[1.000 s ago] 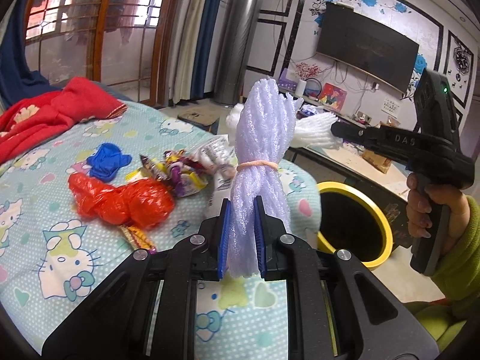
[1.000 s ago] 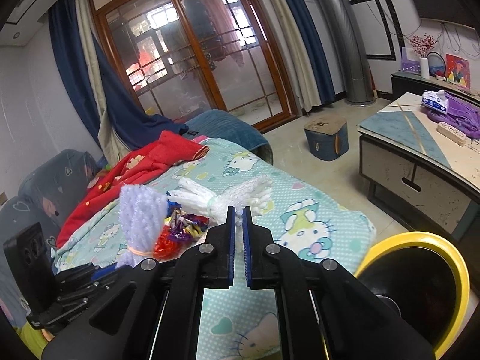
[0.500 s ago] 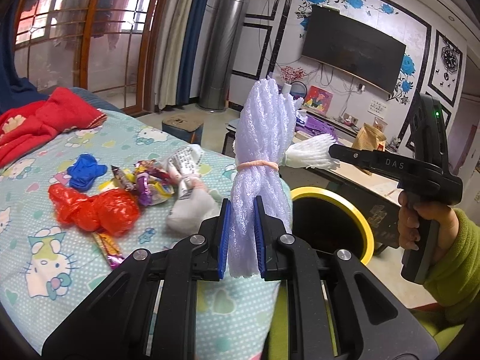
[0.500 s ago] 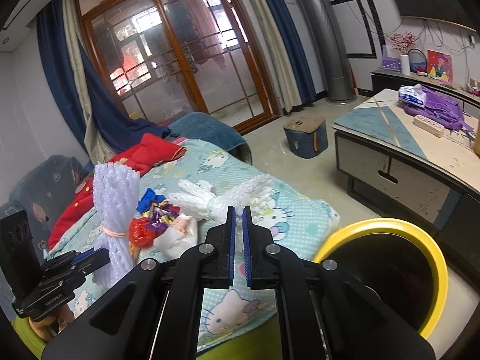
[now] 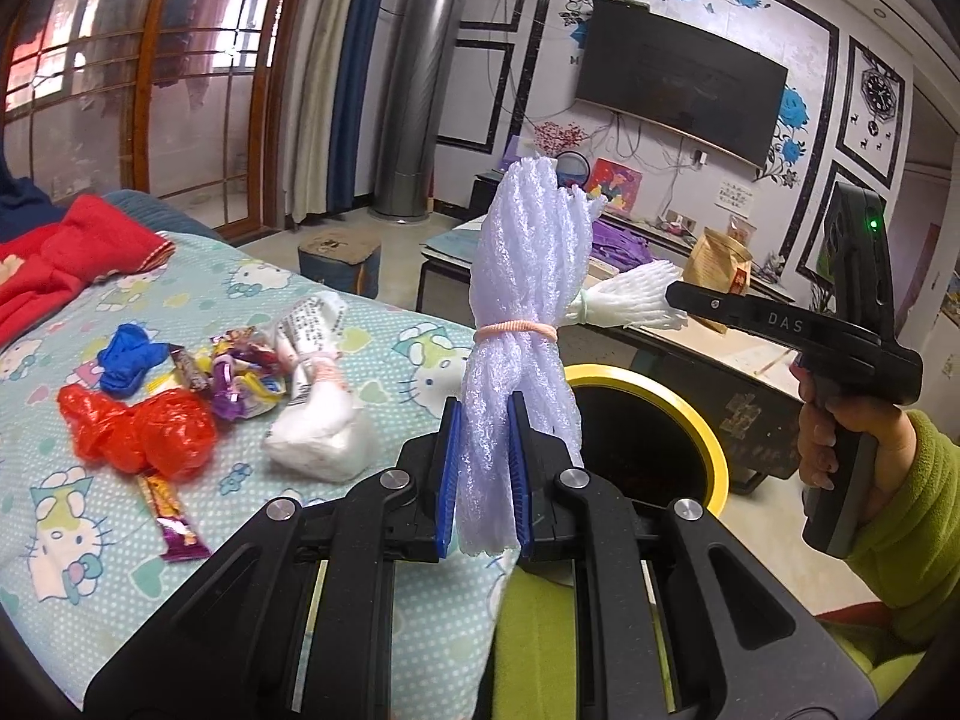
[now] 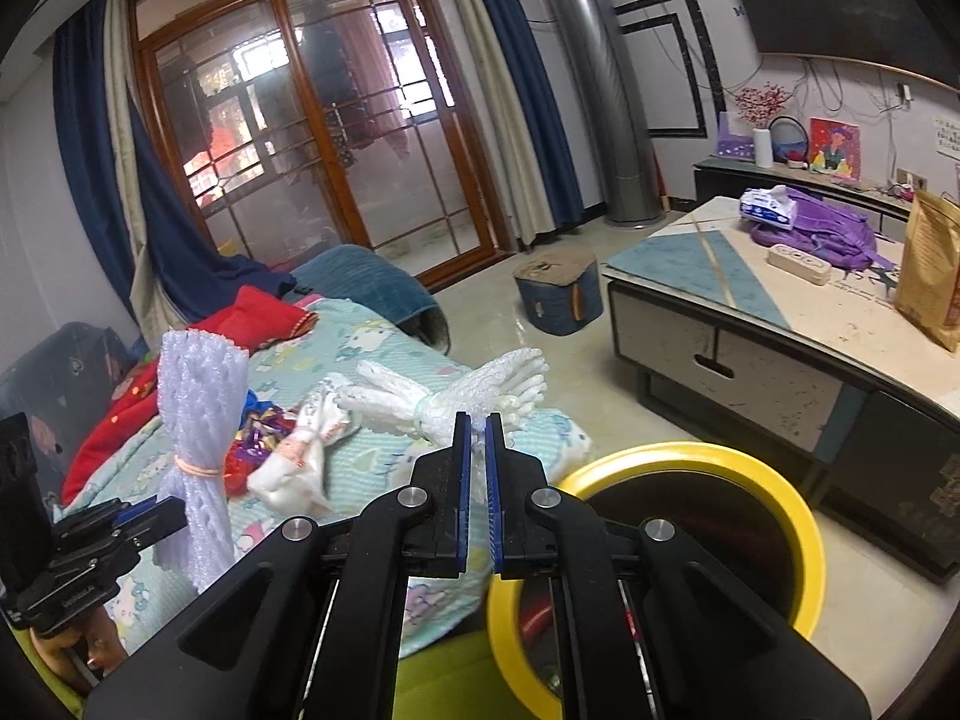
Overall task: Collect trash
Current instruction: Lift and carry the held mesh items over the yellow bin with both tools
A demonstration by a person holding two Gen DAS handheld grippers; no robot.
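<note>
Clamping lavender foam net bundle in left gripper, white foam net bundle in right gripper, near yellow-rimmed bin.

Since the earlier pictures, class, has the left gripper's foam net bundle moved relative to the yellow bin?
Yes. The foam net bundle now overlaps the yellow bin's rim in the left wrist view; earlier it stood over the bedsheet.

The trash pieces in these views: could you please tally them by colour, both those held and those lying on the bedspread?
White foam net bundles: 2, one in the left hand-held gripper, one in the right hand-held gripper
Red bag: 1
Blue scrap: 1
White tied bag: 1
Colourful wrappers: several, uncountable
Total: 5 plus wrappers
</note>
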